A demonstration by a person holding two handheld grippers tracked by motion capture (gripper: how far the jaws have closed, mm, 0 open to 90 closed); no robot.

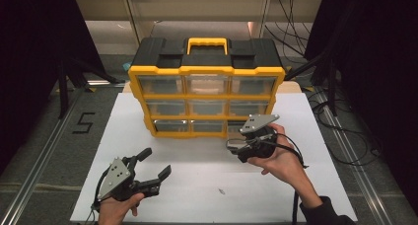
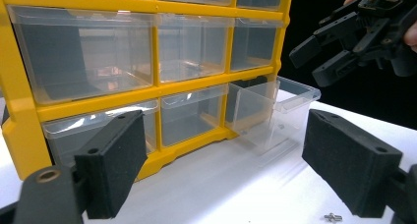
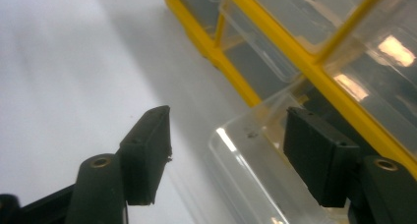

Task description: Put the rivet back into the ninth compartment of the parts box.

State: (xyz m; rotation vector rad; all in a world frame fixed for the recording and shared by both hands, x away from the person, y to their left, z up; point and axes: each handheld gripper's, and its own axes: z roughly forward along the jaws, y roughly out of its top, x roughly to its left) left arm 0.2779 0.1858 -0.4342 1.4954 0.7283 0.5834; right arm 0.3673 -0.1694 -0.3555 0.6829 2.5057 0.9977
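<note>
Table (image 1: 148, 116): white board top, carries everything below.

Organizer cabinet (image 1: 206, 69): yellow frame, black lid with yellow handle, three rows of three clear drawers; stands at the far middle of the table.

Bottom-right drawer (image 2: 275, 106): clear plastic, pulled partway out of its slot, looks empty. This is the piece being worked.

Right gripper (image 1: 235, 145): held at the open drawer's front, jaws spread, one jaw over the drawer's inside and the other outside its front wall in the right gripper view; nothing pinched.

Left gripper (image 1: 154, 163): low at the near left of the table, well apart from the cabinet, jaws wide apart and empty, pointed toward the drawers.

Screw (image 1: 221, 190): small, loose on the table near the front edge, between the two hands.

Handling note: the step looks like working the drawer. Close squarely on the front wall, keep the travel straight along the slot, and go gently so the light cabinet does not shift; the left gripper could steady the frame.
</note>
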